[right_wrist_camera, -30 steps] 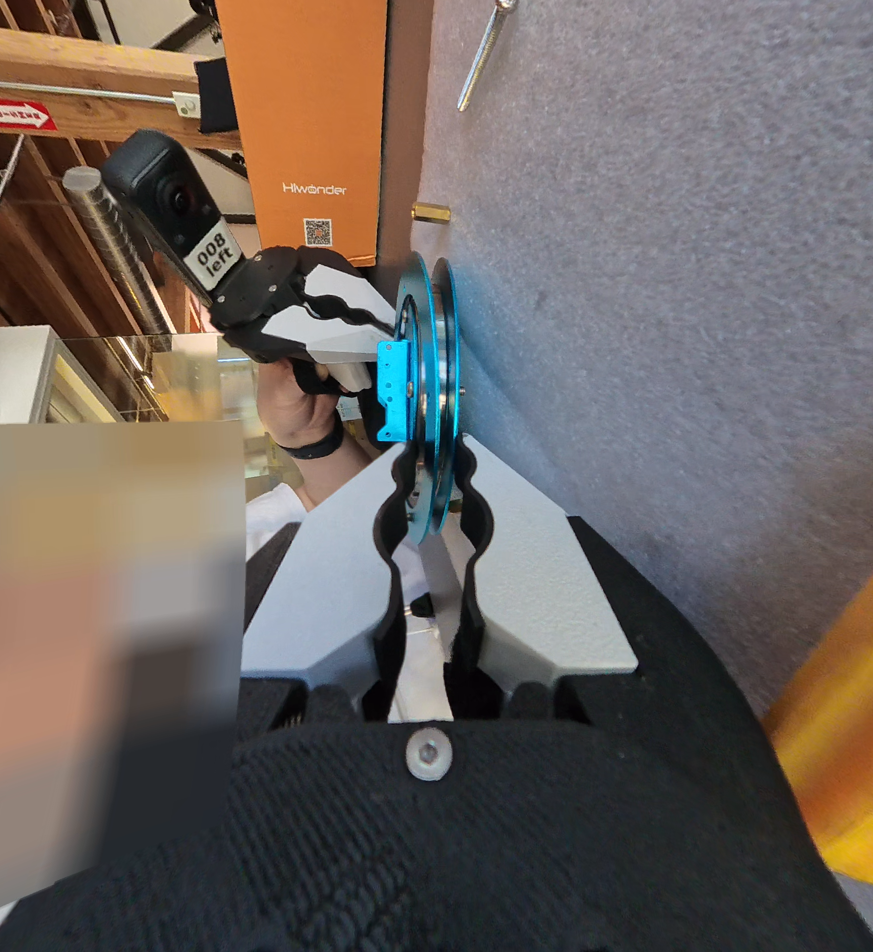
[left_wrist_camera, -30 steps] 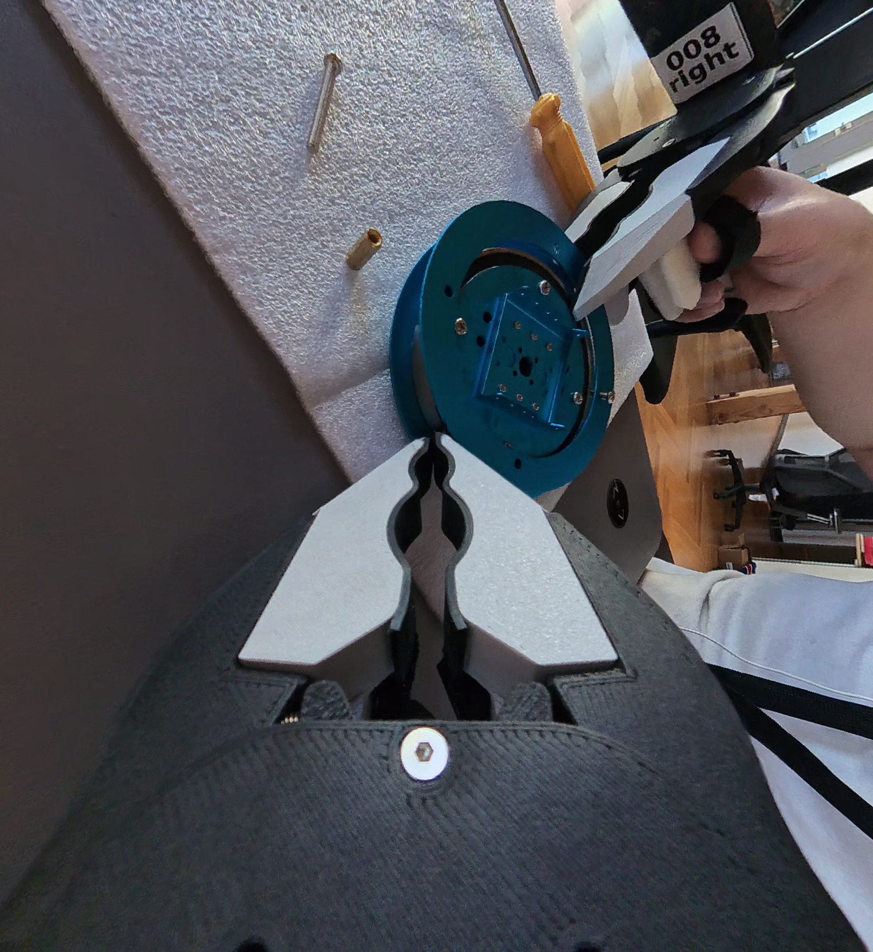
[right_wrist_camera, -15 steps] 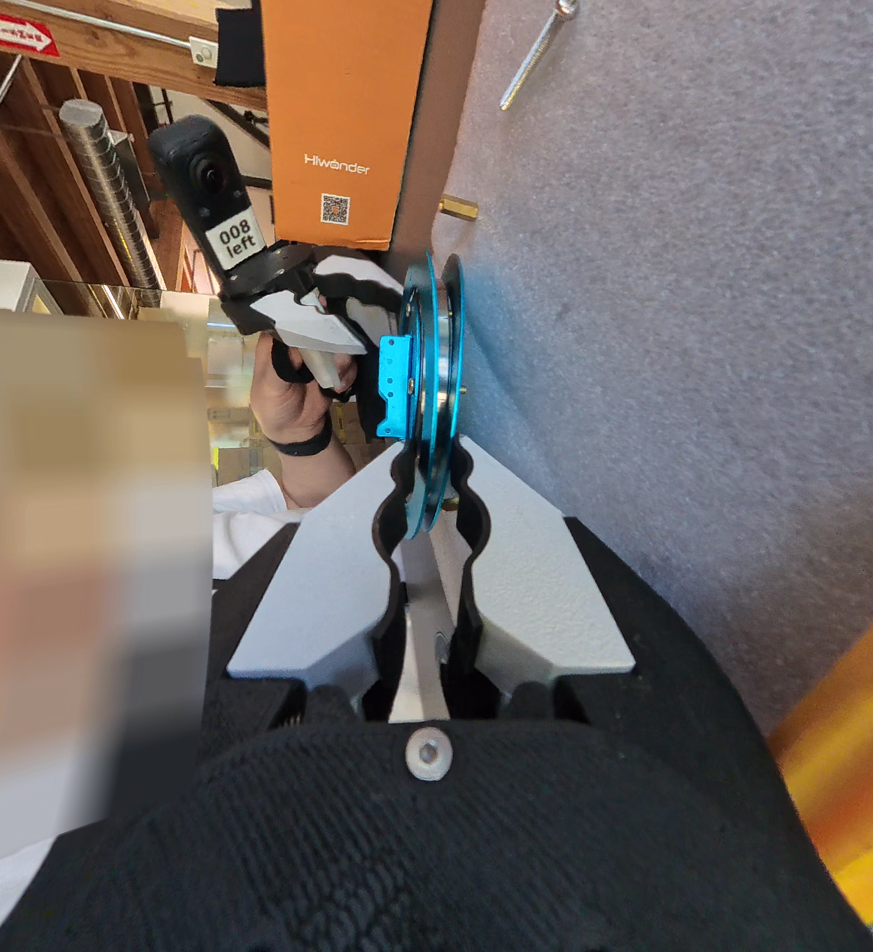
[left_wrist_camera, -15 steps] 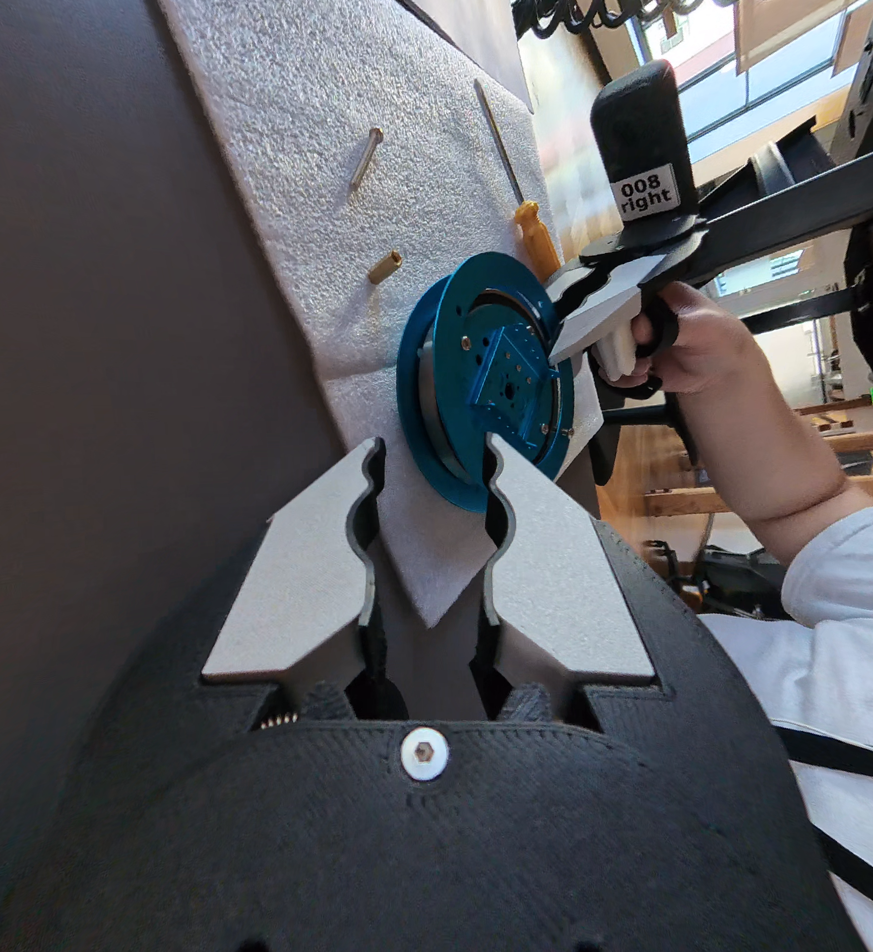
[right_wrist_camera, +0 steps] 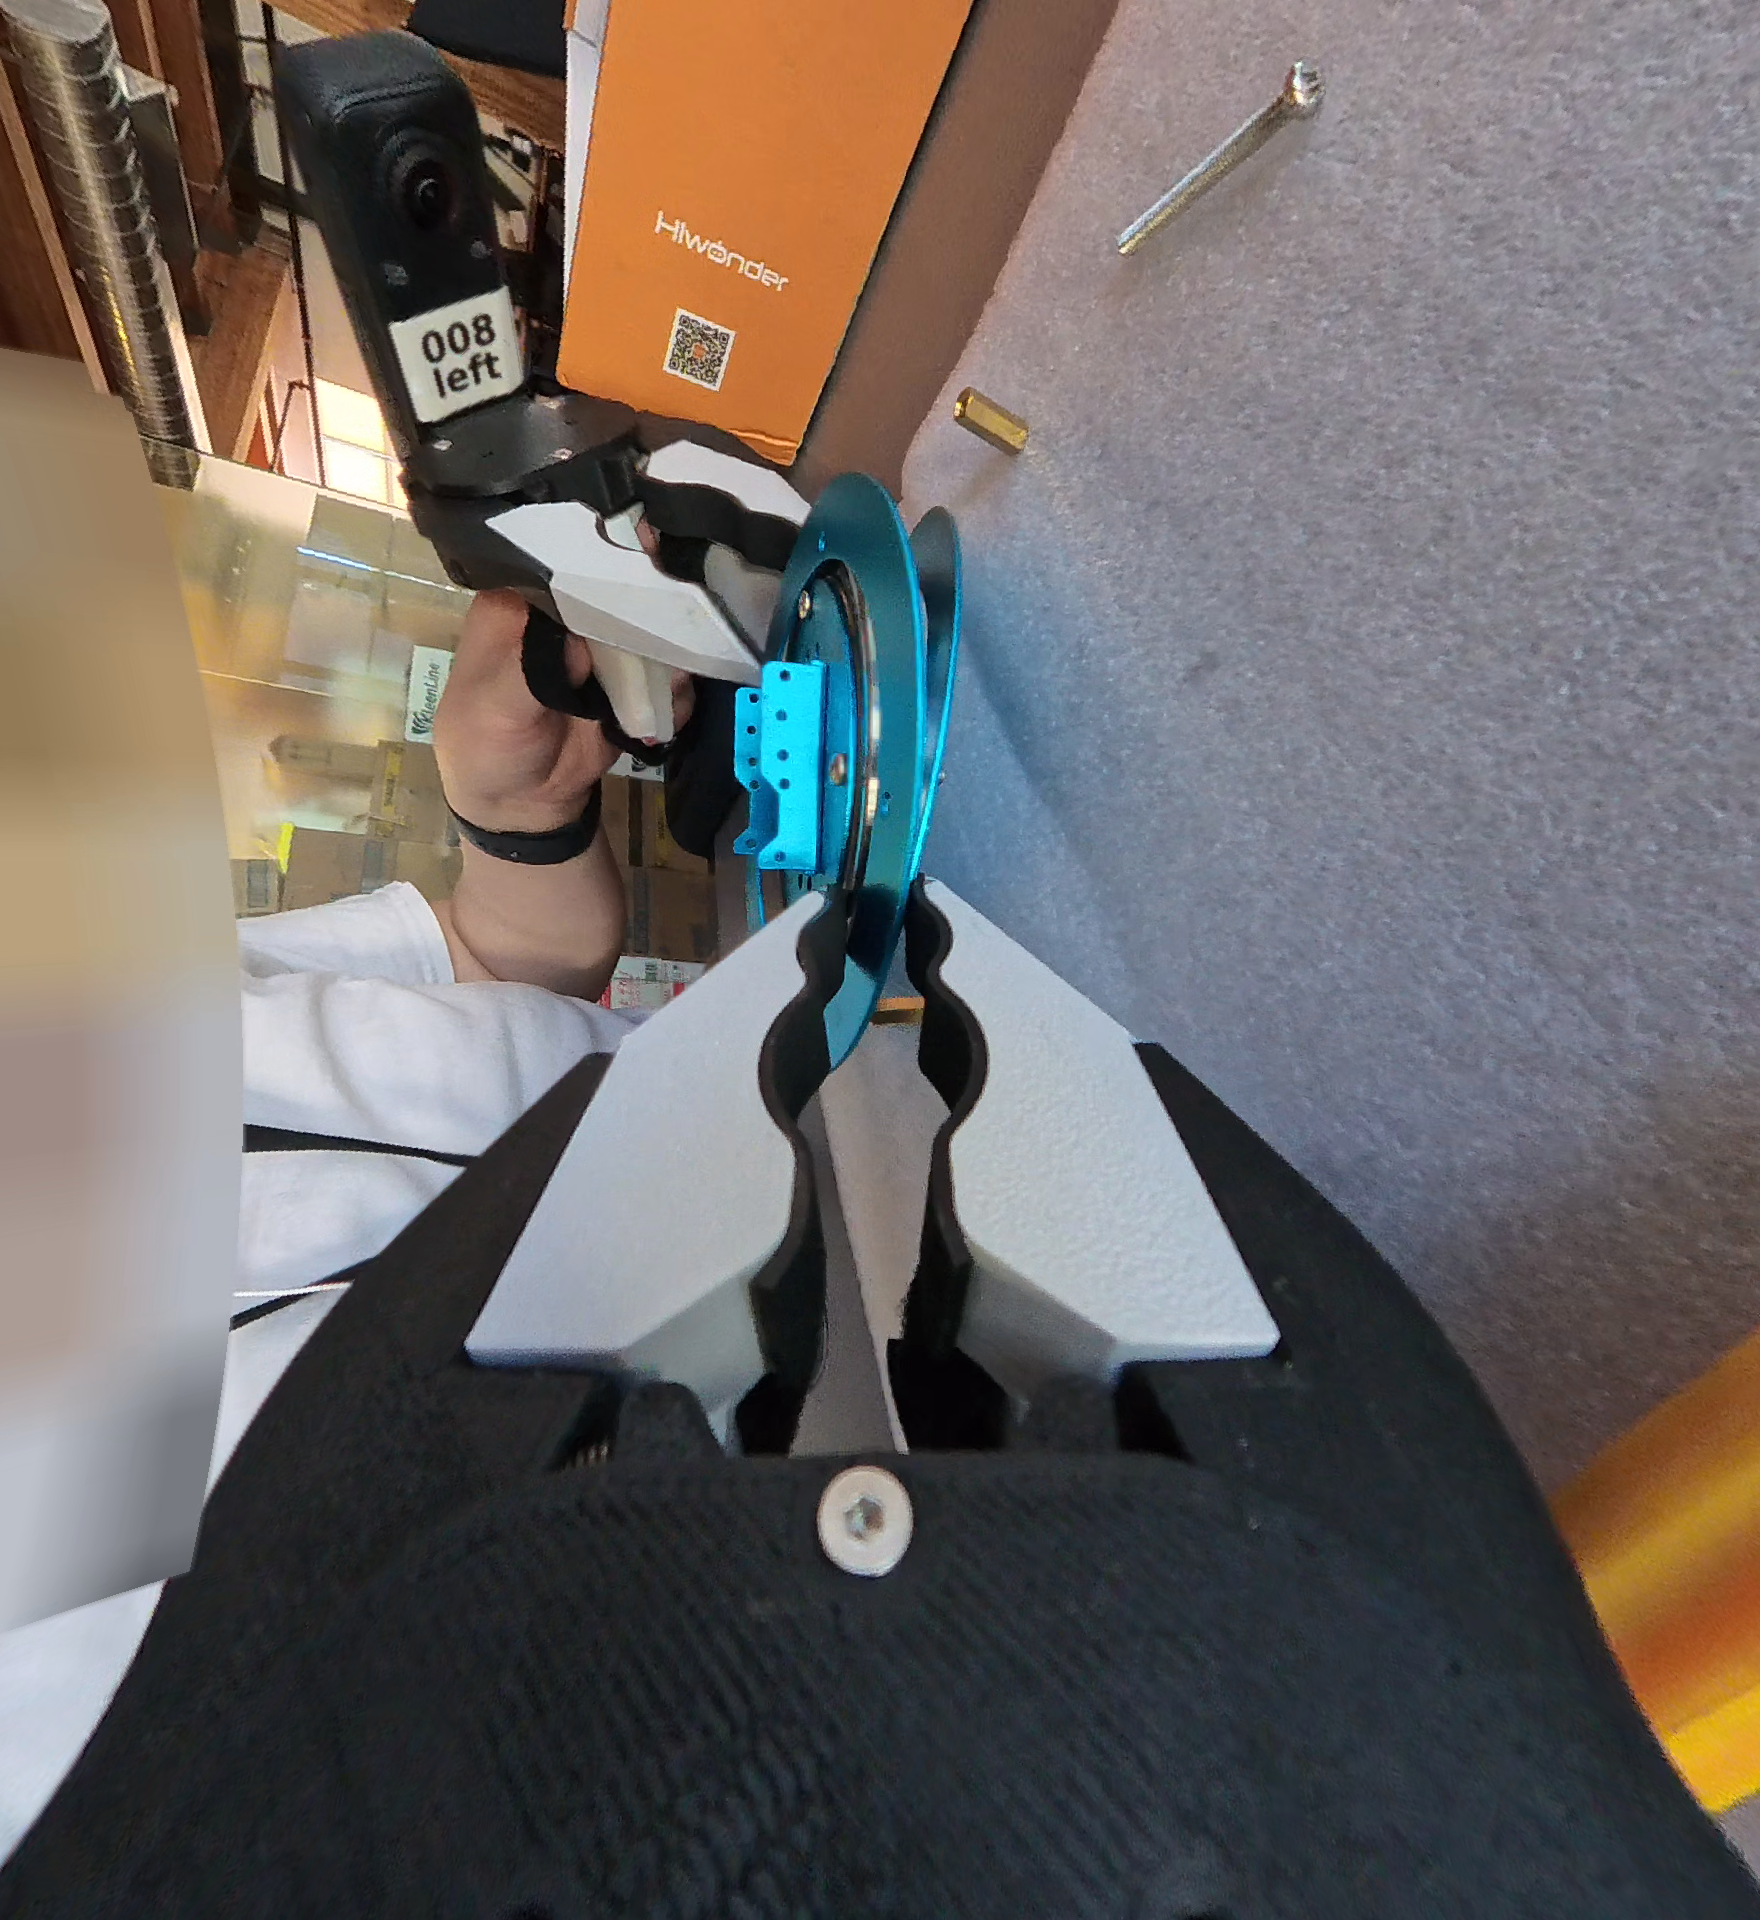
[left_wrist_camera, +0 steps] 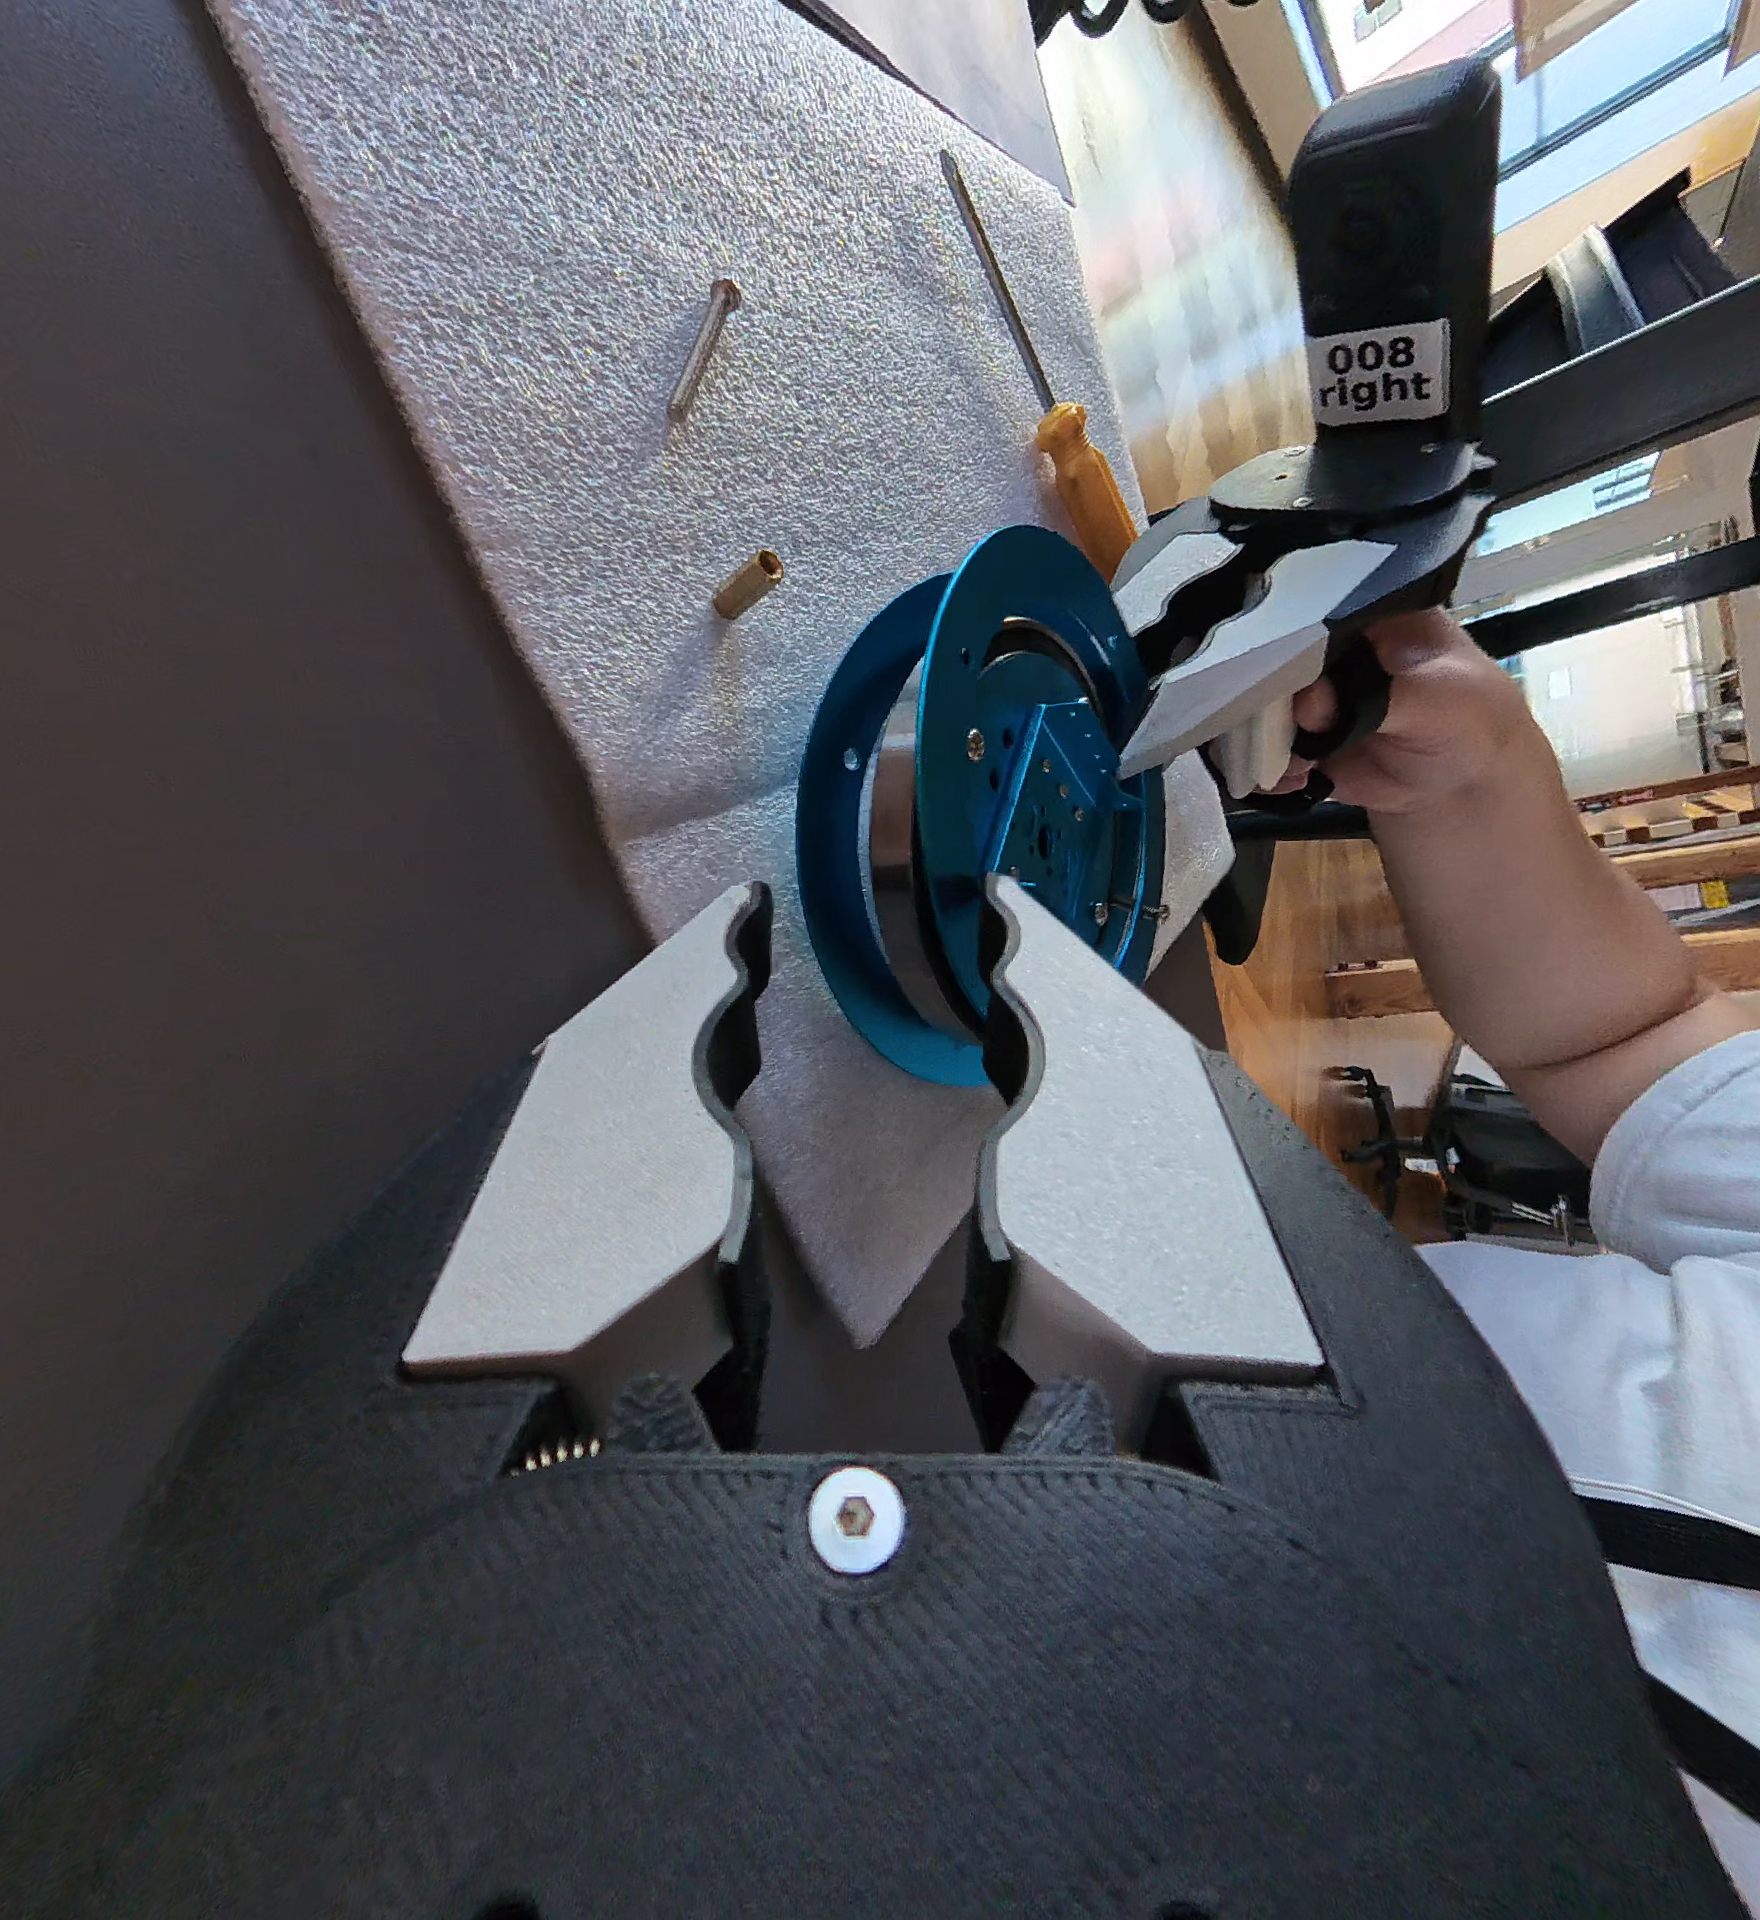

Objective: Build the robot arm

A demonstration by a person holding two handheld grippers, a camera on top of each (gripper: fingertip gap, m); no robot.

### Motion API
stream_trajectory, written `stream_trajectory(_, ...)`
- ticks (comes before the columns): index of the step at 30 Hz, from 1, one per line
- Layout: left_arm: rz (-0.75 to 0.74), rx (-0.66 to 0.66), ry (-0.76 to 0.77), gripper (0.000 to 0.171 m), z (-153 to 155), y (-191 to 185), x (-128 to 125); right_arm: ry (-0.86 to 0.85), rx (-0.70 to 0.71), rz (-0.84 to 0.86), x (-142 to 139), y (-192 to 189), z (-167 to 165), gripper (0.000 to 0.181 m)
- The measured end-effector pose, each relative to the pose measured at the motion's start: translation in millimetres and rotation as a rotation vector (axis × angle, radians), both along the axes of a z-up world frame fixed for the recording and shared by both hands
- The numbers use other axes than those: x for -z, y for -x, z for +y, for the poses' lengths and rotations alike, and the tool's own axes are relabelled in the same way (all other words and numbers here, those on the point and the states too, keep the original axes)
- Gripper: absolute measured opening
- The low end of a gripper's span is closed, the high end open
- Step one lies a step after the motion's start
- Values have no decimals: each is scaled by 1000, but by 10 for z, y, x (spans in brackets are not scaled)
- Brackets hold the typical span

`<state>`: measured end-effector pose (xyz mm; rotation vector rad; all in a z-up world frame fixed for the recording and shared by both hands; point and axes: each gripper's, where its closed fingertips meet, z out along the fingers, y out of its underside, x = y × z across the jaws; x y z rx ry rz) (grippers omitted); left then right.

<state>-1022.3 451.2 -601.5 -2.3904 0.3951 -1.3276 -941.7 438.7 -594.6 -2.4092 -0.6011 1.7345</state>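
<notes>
A blue two-plate metal disc [left_wrist_camera: 959,675] with a small blue bracket [left_wrist_camera: 1052,790] on its face stands on edge over a white foam mat [left_wrist_camera: 564,260]. My right gripper [right_wrist_camera: 868,914] is shut on the rim of the disc's front plate [right_wrist_camera: 897,675]. It also shows in the left wrist view [left_wrist_camera: 1130,675] at the disc's upper rim. My left gripper [left_wrist_camera: 876,904] is open, and the disc's lower rim sits between its fingers. In the right wrist view the left gripper [right_wrist_camera: 777,592] is at the far rim, next to the bracket [right_wrist_camera: 788,769].
A long screw [left_wrist_camera: 701,348], a brass standoff [left_wrist_camera: 748,584] and a screwdriver with an orange-yellow handle [left_wrist_camera: 1084,478] lie on the mat. An orange box [right_wrist_camera: 751,187] stands beyond the mat. The mat lies on a dark tabletop [left_wrist_camera: 180,727]. A person's white sleeve is close by. Some 9 cm of space lies between my two pairs of fingers.
My left gripper was shut at the disc's lower rim and has opened, so its fingers straddle the rim. The disc has turned more edge-on in the right gripper's hold.
</notes>
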Motion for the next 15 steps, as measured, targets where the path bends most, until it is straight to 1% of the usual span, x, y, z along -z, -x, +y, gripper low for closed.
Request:
stream_trajectory(1, -19, 1, 9, 42, -9, -26, -16, -13, -6, -1, -4, -5, -2, 9)
stream_trajectory(5, -35, -6, -7, 40, 9, -59, -22, -82, -32, -6, -12, -11, -11, 9)
stream_trajectory(7, -42, -12, -22, 42, 19, -71, -38, -115, -40, -8, -16, -15, -17, 9)
stream_trajectory(9, -49, -11, -60, 49, 45, -75, -79, -158, -52, -9, -25, -17, -26, 9)
stream_trajectory(10, -40, -20, -79, 61, 75, -59, -82, -178, -58, -11, -25, -19, -29, 9)
stream_trajectory(12, -39, -15, -120, 71, 109, -47, -110, -214, -68, -2, -38, -19, -38, 9)
stream_trajectory(14, -23, 20, -136, 71, 90, -56, -103, -247, -75, 8, -46, -20, -44, 9)
stream_trajectory(15, -26, 40, -134, 68, 67, -73, -103, -259, -78, 15, -52, -20, -49, 9)
